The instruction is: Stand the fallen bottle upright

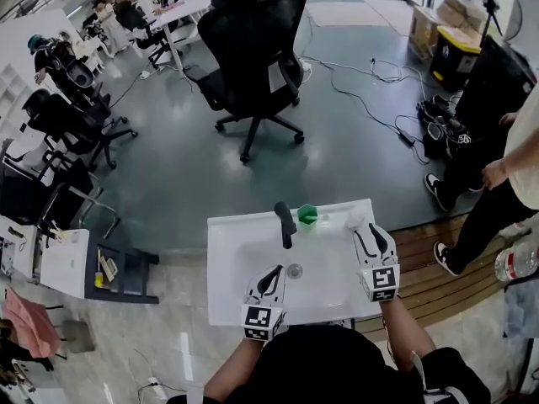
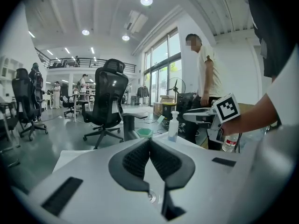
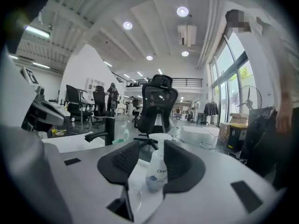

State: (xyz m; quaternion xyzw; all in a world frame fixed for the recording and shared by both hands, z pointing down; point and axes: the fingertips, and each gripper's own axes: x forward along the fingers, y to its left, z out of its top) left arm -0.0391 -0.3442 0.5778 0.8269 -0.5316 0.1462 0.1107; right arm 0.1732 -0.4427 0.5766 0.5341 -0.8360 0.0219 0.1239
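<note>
A clear pump bottle [image 1: 354,222] [image 2: 173,125] [image 3: 157,171] stands upright on the back right rim of the white sink [image 1: 227,251]. My right gripper [image 1: 370,230] [image 2: 185,117] [image 3: 150,144] hovers just on the near side of it. Its jaws are partly open and the bottle shows in the gap beyond them, with no pad pressing on it. Over the front of the basin my left gripper [image 1: 276,272] [image 2: 149,139] is shut and empty, its tips touching.
A black faucet [image 1: 286,223] [image 2: 128,125] and a green cup [image 1: 308,215] [image 2: 145,132] stand at the sink's back edge. A person [image 1: 514,175] stands at the right by a water bottle [image 1: 515,263]. A black office chair [image 1: 253,49] is on the floor beyond.
</note>
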